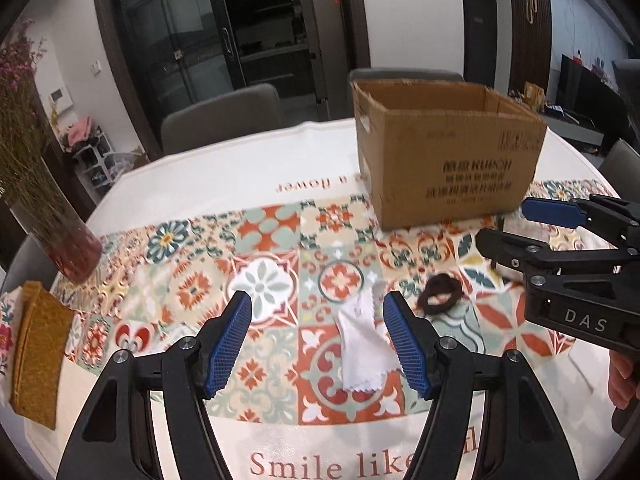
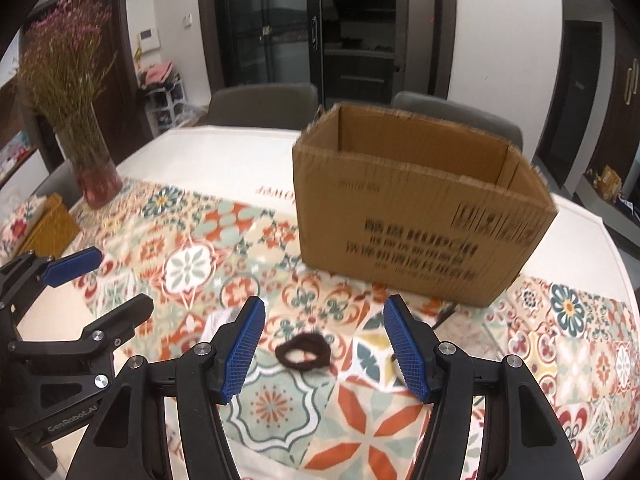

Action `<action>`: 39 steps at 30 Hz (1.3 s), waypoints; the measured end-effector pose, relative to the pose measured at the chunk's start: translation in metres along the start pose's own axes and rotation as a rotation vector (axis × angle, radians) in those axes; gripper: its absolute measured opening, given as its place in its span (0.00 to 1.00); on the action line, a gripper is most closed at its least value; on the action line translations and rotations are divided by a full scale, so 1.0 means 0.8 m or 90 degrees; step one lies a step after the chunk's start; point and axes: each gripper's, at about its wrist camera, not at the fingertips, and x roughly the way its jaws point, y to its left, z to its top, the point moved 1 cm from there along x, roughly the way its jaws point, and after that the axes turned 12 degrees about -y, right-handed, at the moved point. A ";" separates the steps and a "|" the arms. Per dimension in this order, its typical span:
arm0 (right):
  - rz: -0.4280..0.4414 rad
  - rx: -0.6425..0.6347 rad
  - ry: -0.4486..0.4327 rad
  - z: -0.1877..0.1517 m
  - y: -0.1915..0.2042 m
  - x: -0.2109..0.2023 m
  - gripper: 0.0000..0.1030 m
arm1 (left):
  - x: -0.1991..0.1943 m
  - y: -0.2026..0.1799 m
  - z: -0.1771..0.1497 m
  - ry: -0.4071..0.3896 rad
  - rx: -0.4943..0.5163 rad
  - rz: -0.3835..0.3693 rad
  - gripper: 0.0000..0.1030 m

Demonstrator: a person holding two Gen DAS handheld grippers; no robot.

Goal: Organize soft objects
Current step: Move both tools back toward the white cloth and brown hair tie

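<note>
A white cloth [image 1: 362, 350] lies on the patterned tablecloth between the open fingers of my left gripper [image 1: 318, 342], nearer the right finger. A dark brown hair tie [image 1: 439, 298] lies just right of it. In the right wrist view the hair tie [image 2: 303, 351] lies on the table between the open fingers of my right gripper [image 2: 324, 350]. An open cardboard box [image 2: 416, 208] stands behind; it also shows in the left wrist view [image 1: 448, 152]. The right gripper [image 1: 508, 228] shows at the left view's right edge, the left gripper [image 2: 108, 280] at the right view's left edge.
A glass vase of dried flowers [image 2: 94, 176] stands at the table's far left. A mustard felt holder [image 1: 38, 348] lies at the left edge. Grey chairs [image 1: 224, 118] stand behind the round table [image 1: 240, 168].
</note>
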 end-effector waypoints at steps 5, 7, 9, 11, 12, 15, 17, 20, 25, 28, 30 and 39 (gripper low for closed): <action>0.020 0.005 0.048 -0.022 -0.001 0.021 0.61 | 0.016 -0.006 -0.014 0.021 0.001 -0.023 0.66; 0.026 0.001 0.066 -0.031 -0.001 0.031 0.61 | 0.025 -0.008 -0.020 0.031 0.002 -0.035 0.66; 0.032 -0.003 0.083 -0.037 -0.001 0.040 0.61 | 0.034 -0.010 -0.025 0.043 0.001 -0.040 0.66; 0.036 -0.010 0.101 -0.044 -0.002 0.050 0.61 | 0.044 -0.012 -0.031 0.055 0.005 -0.049 0.66; 0.037 -0.013 0.107 -0.046 -0.002 0.054 0.61 | 0.048 -0.013 -0.034 0.060 0.008 -0.051 0.66; 0.045 -0.028 0.129 -0.053 -0.002 0.066 0.61 | 0.061 -0.016 -0.042 0.075 0.014 -0.064 0.66; 0.054 -0.040 0.145 -0.057 0.000 0.076 0.61 | 0.069 -0.018 -0.047 0.085 0.014 -0.078 0.66; 0.081 -0.053 0.169 -0.062 0.003 0.088 0.61 | 0.077 -0.021 -0.050 0.095 0.020 -0.087 0.66; 0.091 -0.075 0.196 -0.067 0.005 0.106 0.61 | 0.091 -0.023 -0.053 0.109 0.028 -0.100 0.66; 0.103 -0.096 0.204 -0.069 0.010 0.113 0.61 | 0.098 -0.023 -0.053 0.112 0.029 -0.105 0.66; 0.110 -0.107 0.210 -0.070 0.013 0.117 0.61 | 0.101 -0.024 -0.053 0.116 0.026 -0.109 0.66; 0.115 -0.108 0.218 -0.077 0.013 0.131 0.61 | 0.116 -0.023 -0.057 0.130 0.005 -0.119 0.56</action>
